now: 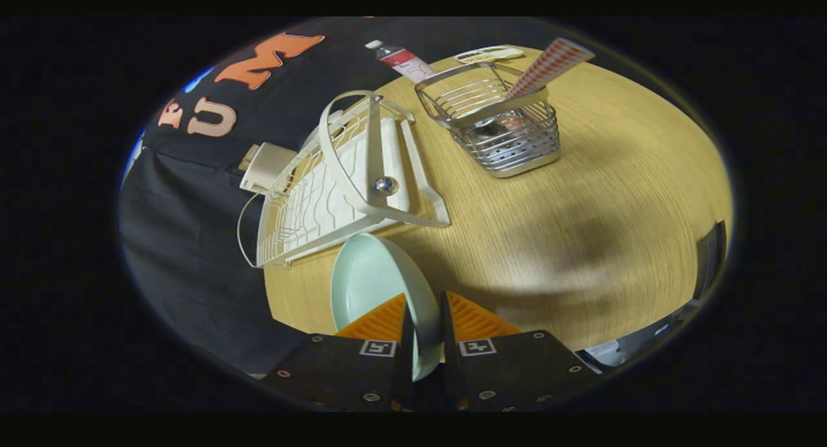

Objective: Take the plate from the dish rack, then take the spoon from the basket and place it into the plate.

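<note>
Gripper (pixel 424 318) clamped on the rim of the pale plate (pixel 371 285), held on edge at lower centre, clear of the rack (pixel 329 182); the basket (pixel 501 127) with the spoon (pixel 549 66) lies ahead, upper right, across bare table (pixel 614 208).

A round, light wooden tabletop (pixel 601 195) with fine grain lines shows here. Light falls on it from above, and a soft dark shadow lies across its middle. Behind it hangs the black cloth wall (pixel 187 240) of the booth. A dark grey thing (pixel 709 256) stands beside the tabletop's edge.
</note>
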`<state>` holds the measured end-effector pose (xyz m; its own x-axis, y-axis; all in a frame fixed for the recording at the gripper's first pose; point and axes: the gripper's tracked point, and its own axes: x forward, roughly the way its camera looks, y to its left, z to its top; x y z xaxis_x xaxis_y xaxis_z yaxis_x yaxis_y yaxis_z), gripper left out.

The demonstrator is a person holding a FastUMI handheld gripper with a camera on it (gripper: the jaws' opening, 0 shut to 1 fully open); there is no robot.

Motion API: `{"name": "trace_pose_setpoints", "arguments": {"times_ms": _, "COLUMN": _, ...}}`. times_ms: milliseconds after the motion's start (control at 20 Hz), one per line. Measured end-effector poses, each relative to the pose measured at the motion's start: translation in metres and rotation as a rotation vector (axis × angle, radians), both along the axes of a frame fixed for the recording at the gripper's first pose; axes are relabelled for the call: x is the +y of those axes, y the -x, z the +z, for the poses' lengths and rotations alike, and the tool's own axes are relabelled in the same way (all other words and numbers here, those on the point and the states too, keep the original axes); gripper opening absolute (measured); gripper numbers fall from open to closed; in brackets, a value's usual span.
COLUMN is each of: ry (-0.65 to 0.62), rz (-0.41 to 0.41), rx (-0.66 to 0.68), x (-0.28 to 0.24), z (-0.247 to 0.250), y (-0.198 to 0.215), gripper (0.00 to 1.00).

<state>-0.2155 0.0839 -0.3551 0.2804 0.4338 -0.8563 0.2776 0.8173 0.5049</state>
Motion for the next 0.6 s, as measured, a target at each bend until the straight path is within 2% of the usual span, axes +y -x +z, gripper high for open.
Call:
{"name": "trace_pose_setpoints", "arguments": {"times_ms": 150, "ry": 0.065, "rz": 0.026, "rx": -0.003, "x": -0.007, "z": -0.006, "y": 0.003, "gripper": 0.23}}
{"name": "trace_pose_setpoints", "arguments": {"times_ms": 450, "ry": 0.070, "rz": 0.025, "rx": -0.043, "x": -0.010, "z": 0.003, "y": -0.006, "gripper": 0.23}}
{"name": "trace_pose_setpoints", "arguments": {"times_ms": 600, "ry": 0.140, "rz": 0.046, "rx": -0.109, "x": -0.025, "z": 0.012, "y": -0.011, "gripper": 0.28}}
